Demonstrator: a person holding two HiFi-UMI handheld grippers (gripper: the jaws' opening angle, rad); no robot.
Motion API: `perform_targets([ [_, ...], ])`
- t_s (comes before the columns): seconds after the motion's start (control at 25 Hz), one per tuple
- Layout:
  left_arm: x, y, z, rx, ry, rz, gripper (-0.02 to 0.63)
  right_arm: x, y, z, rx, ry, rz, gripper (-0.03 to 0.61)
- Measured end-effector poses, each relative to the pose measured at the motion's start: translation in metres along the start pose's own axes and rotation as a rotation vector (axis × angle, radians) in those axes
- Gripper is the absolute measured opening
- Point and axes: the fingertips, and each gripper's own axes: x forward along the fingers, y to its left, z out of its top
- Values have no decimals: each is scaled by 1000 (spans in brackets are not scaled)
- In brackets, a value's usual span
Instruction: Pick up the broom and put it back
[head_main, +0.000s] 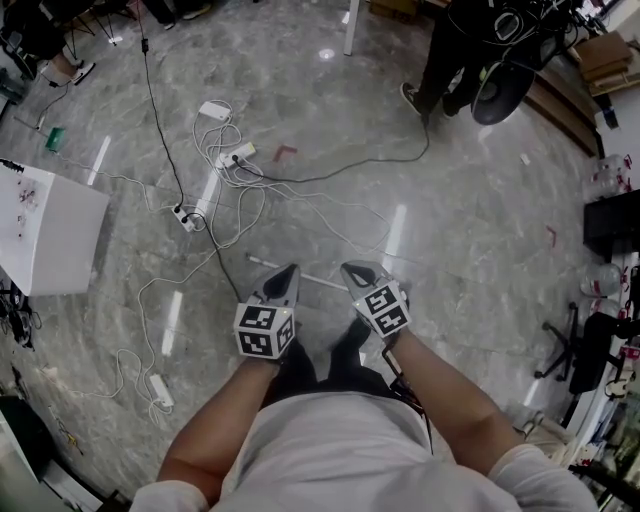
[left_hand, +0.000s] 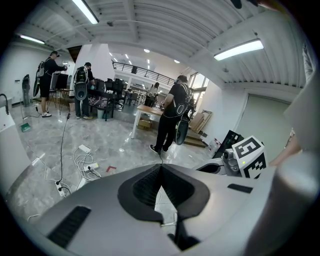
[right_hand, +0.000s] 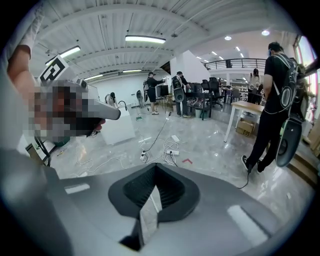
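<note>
Close under my chest, both tools sit level with each other and tilted down at the floor. Left hand-held gripper (head_main: 290, 270): jaws together, nothing between them. Right hand-held gripper (head_main: 351, 269): same, pads met and empty.

Just past the tips, a thin pale pole (head_main: 322, 282) lies flat on the grey floor (head_main: 470, 250), crossing from left to right and passing behind both sets of jaws. I take it for the broom's handle; no view shows the brush end.

- Stage: a pole lying flat with both jaws shut and empty fits a broom waiting to be lifted, or one just laid back down. I can't settle which.
- Handling, my judgement: a slim round shaft on polished stone will likely roll or skate. Any grip wants the pads square across it, low to the floor and near its balance point, or the long end will swing.
- Hazard: white cables and power strips (head_main: 232, 155) trail near the pole's left end and could snag it.

Containers:
- Left, a white block (head_main: 55, 235): whether it is a box or a worktop, I can't tell.
- Far right, cardboard boxes (head_main: 605, 50): contents not visible.
</note>
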Motion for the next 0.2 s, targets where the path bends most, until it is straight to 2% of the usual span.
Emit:
perform_targets([
  [0.2, -5, -8, -6, -2, -2, -5, 5, -7, 3, -5, 3, -6, -7, 2],
])
